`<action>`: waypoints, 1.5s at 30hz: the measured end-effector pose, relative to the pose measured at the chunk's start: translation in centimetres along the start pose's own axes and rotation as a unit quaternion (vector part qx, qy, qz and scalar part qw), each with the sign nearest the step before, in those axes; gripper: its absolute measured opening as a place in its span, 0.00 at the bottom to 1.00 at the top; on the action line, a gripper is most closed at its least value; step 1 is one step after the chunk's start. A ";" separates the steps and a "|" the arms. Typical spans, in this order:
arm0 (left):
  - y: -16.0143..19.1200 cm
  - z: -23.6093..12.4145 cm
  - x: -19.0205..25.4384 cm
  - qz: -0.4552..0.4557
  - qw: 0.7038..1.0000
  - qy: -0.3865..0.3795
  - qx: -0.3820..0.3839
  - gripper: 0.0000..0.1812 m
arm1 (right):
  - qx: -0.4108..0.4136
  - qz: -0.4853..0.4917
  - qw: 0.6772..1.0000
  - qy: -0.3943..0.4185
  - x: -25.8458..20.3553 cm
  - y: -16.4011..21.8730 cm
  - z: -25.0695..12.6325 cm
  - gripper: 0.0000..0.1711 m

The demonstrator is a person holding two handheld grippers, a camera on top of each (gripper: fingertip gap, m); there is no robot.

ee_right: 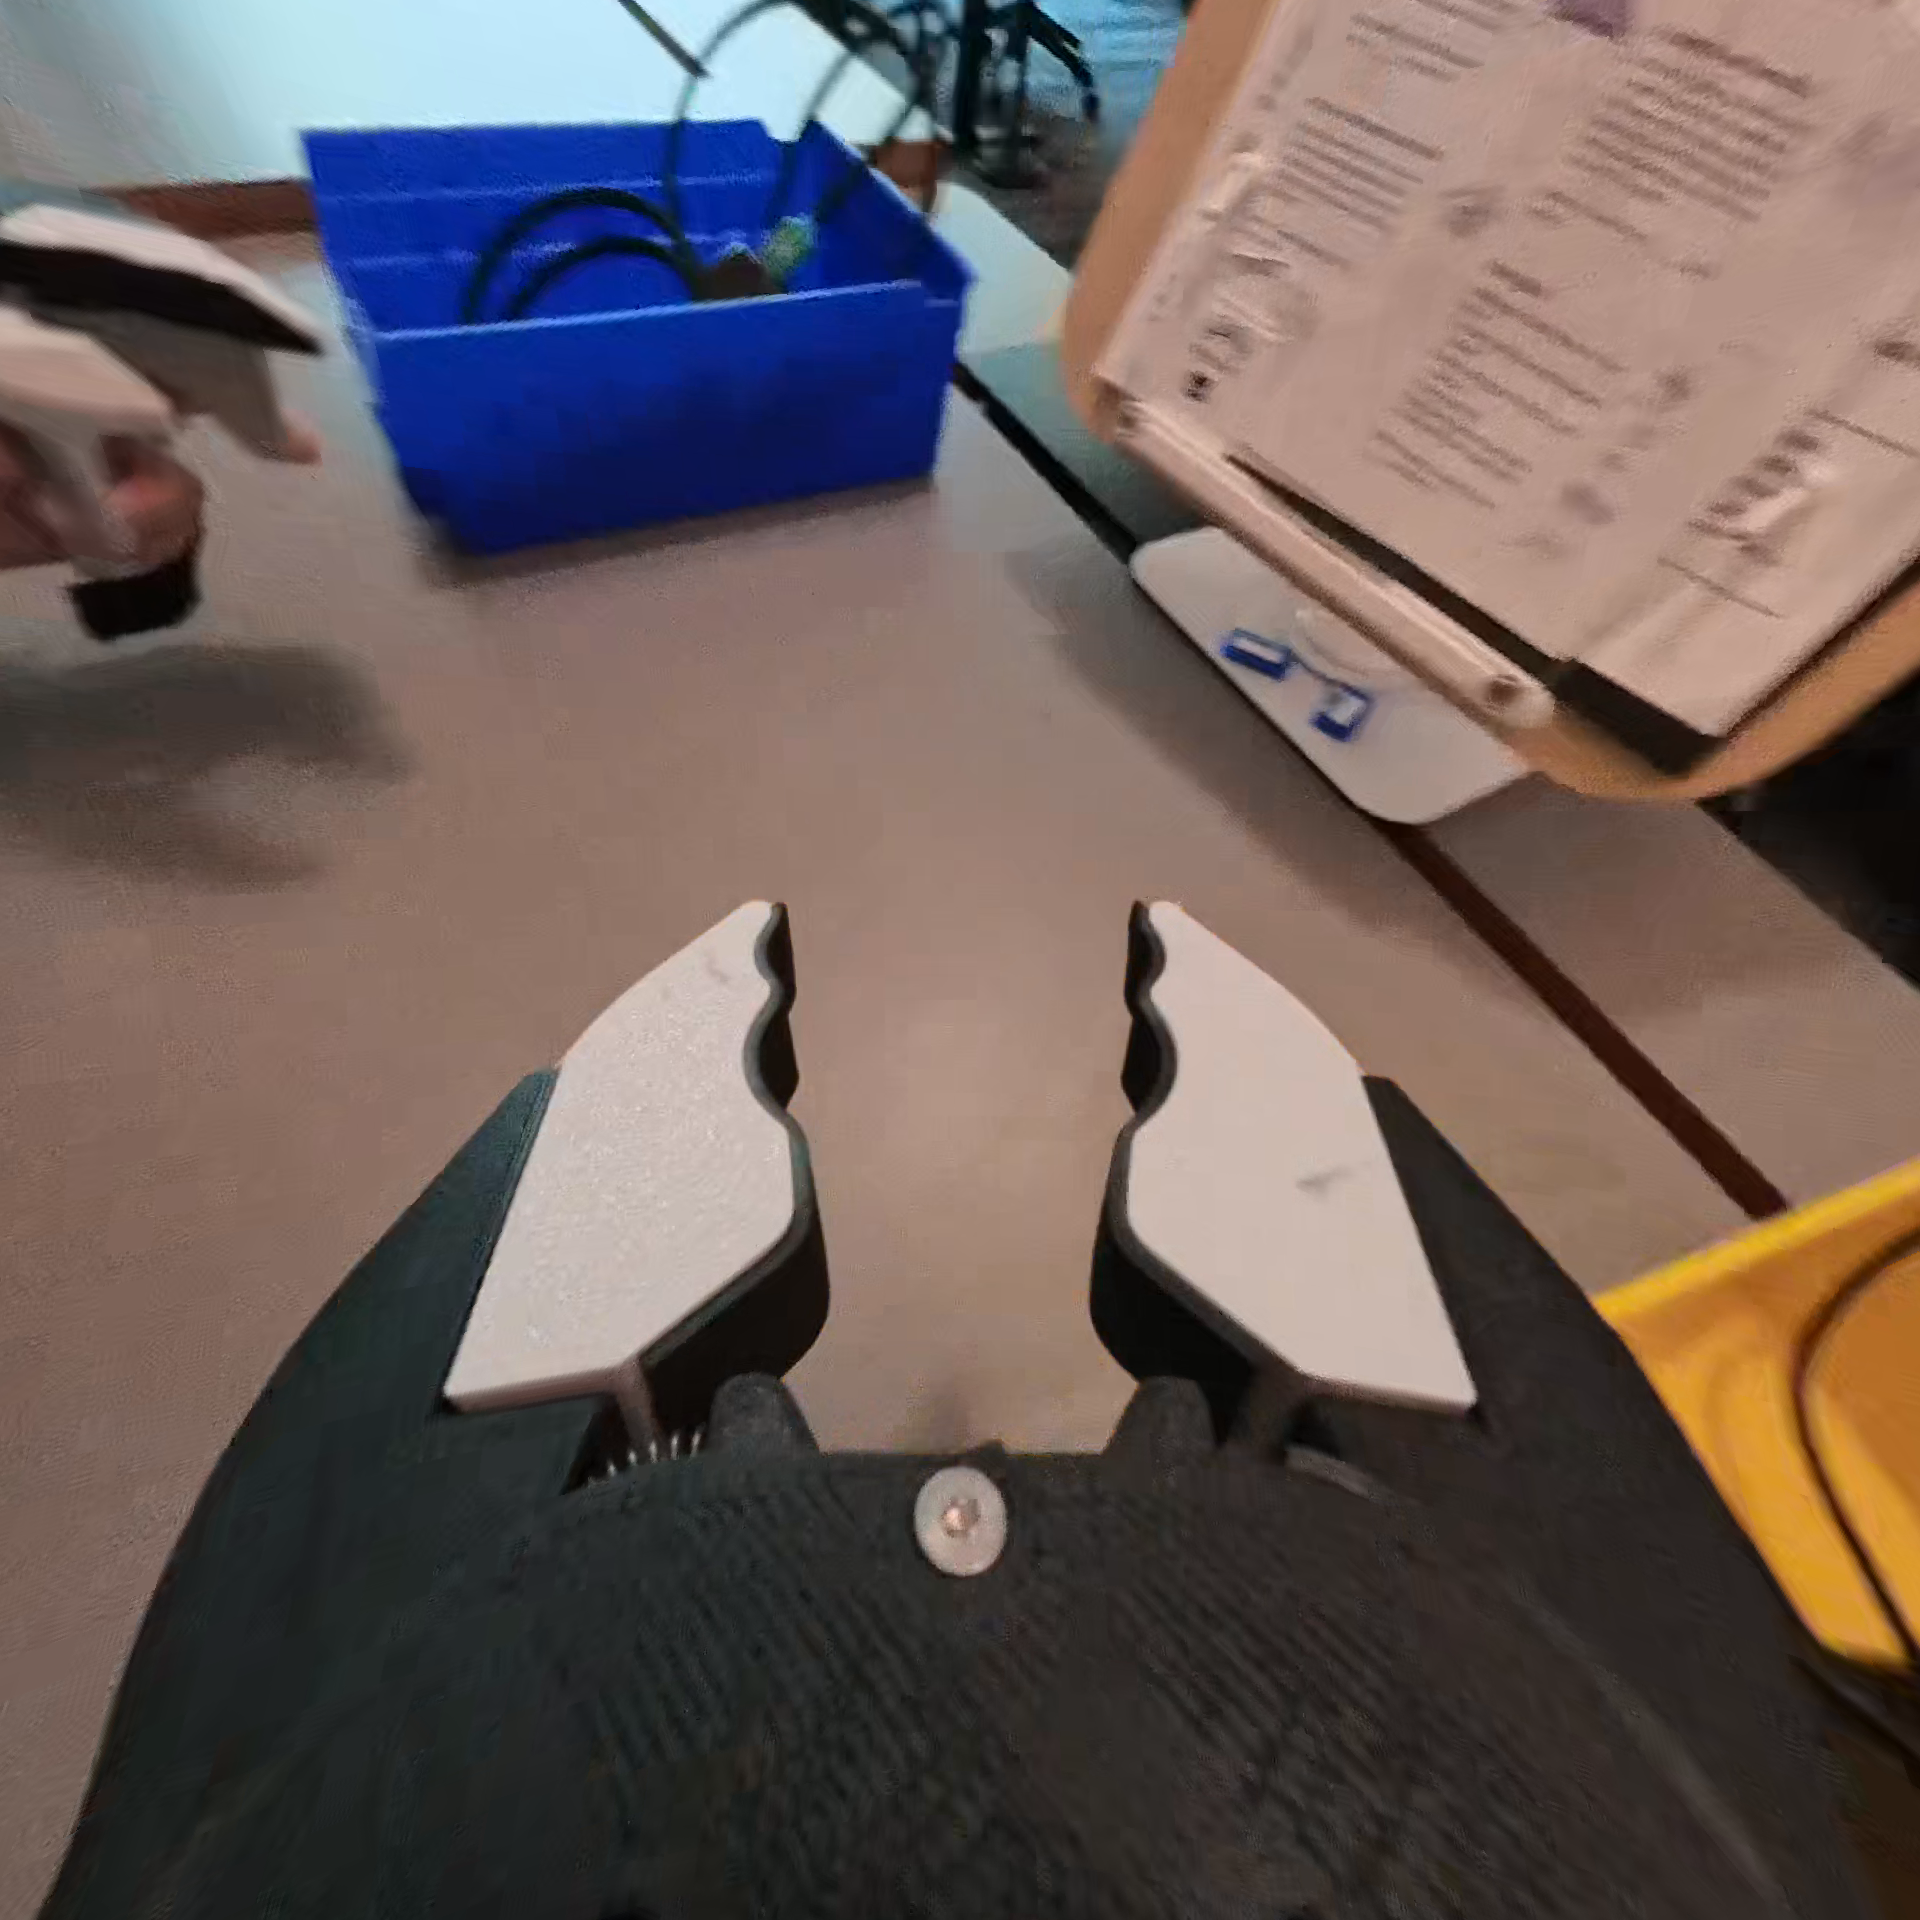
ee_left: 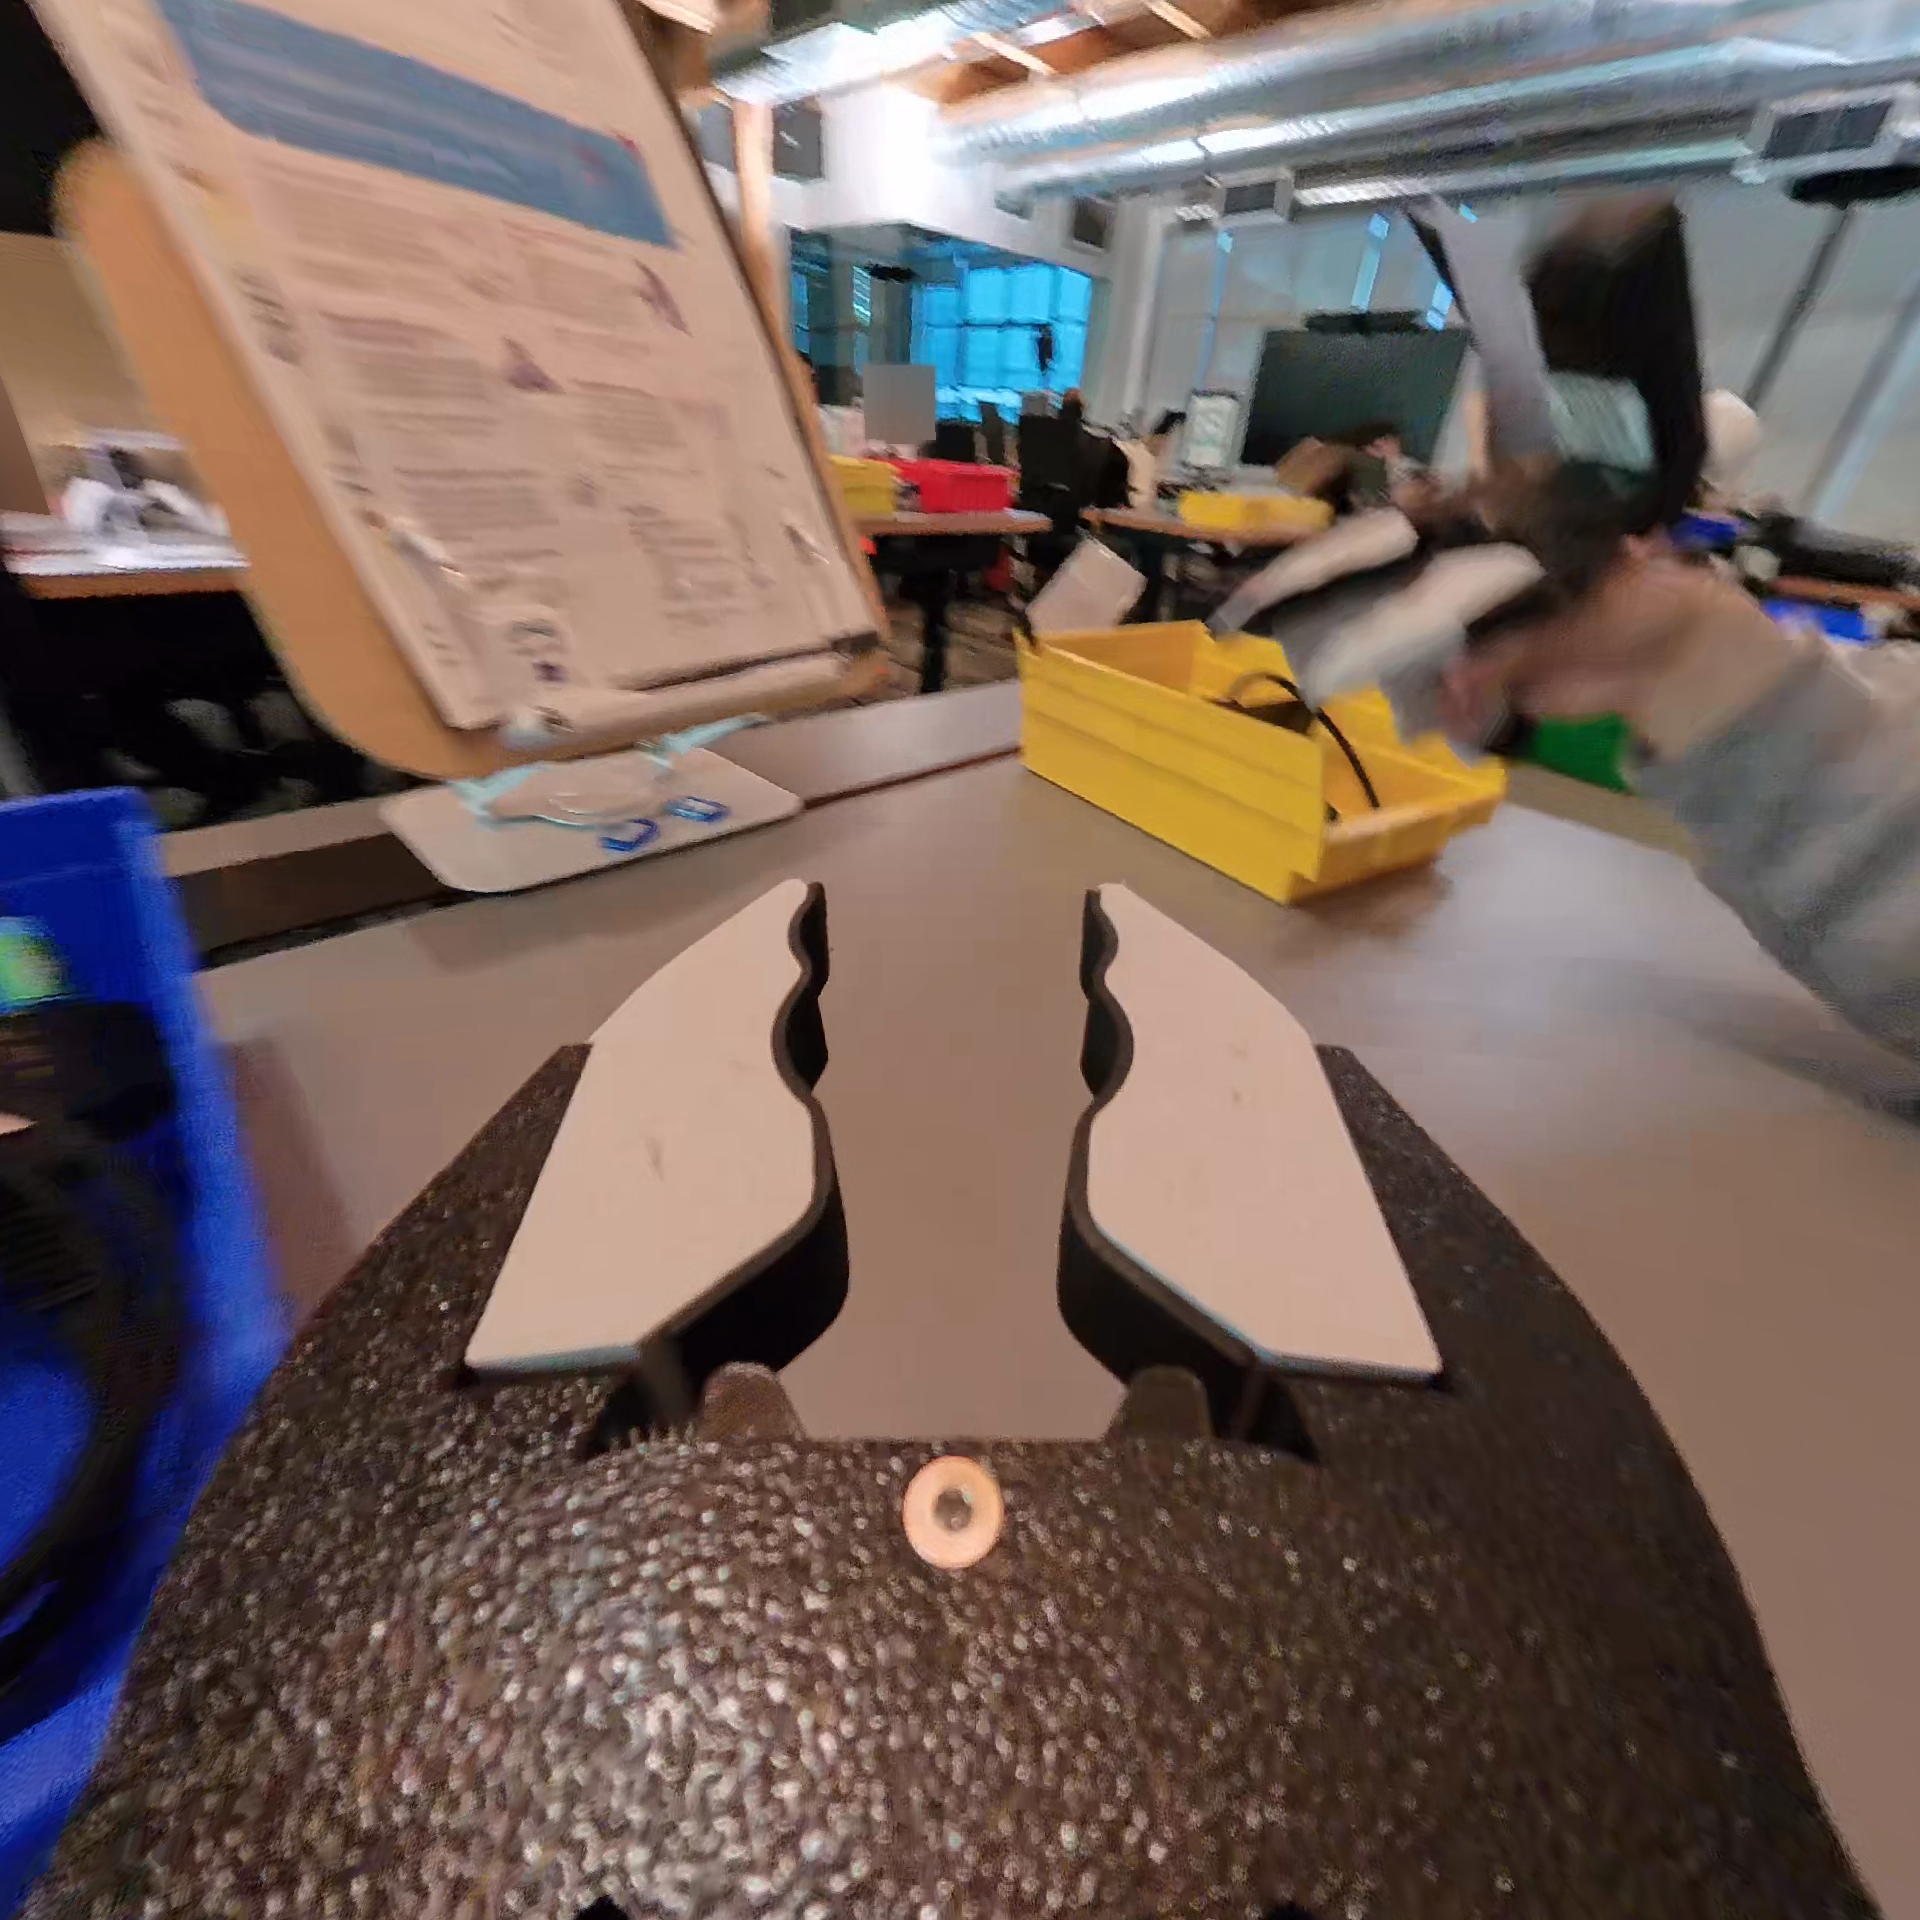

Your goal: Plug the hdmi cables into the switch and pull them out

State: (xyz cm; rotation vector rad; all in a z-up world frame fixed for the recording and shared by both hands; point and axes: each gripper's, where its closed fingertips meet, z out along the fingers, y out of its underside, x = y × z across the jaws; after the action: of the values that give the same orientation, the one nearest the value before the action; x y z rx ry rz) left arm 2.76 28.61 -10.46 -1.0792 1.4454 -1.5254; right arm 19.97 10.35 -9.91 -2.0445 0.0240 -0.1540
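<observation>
Grippers both spread, empty: left gripper (ee_left: 956, 935), right gripper (ee_right: 961, 940) over bare grey table (ee_right: 727, 831). Black hdmi cables (ee_right: 582, 249) sit coiled in far blue plastic bin (ee_right: 665, 405); switch not identifiable. Fetch step pending, I judge; next reach into bin, pinch a plug.

We see a grey table (ee_left: 1299, 1091) in an open workroom. A tilted board (ee_left: 447, 343) bearing printed sheets stands on a white base (ee_left: 582, 831) at the table's far edge. Beyond it, desks (ee_left: 966, 520) carry yellow and red bins (ee_left: 935, 483), with dark chairs (ee_left: 1060, 457) and a dark screen (ee_left: 1351, 395) behind. Blue-lit windows (ee_left: 987, 322) fill the far wall. Silver ducts (ee_left: 1351, 94) run under a wooden-beamed ceiling (ee_left: 1039, 47).
</observation>
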 end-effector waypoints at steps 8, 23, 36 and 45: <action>-2.8 -5.6 -14.6 -0.065 0.980 -0.182 -0.045 0.22 | -0.013 -0.052 0.997 -0.050 -8.3 5.6 5.3 0.37; 5.3 1.1 -30.0 -0.332 0.859 -0.050 -0.387 0.31 | -0.027 -0.013 0.992 -0.123 -8.4 9.4 5.3 0.40; 2.4 1.7 -26.6 -0.215 0.909 0.041 -0.356 0.12 | 0.012 0.015 0.994 -0.108 -7.3 8.5 5.1 0.40; -18.2 1.4 -17.0 -0.017 0.978 0.064 -0.198 0.11 | 0.104 0.055 0.986 -0.115 -7.5 4.6 3.8 0.44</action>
State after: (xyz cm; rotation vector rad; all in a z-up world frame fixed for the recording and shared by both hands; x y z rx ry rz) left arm 10.57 45.24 6.41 -1.2581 1.8838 -1.3841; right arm 13.21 12.18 -16.44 -1.8362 -0.0223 0.1434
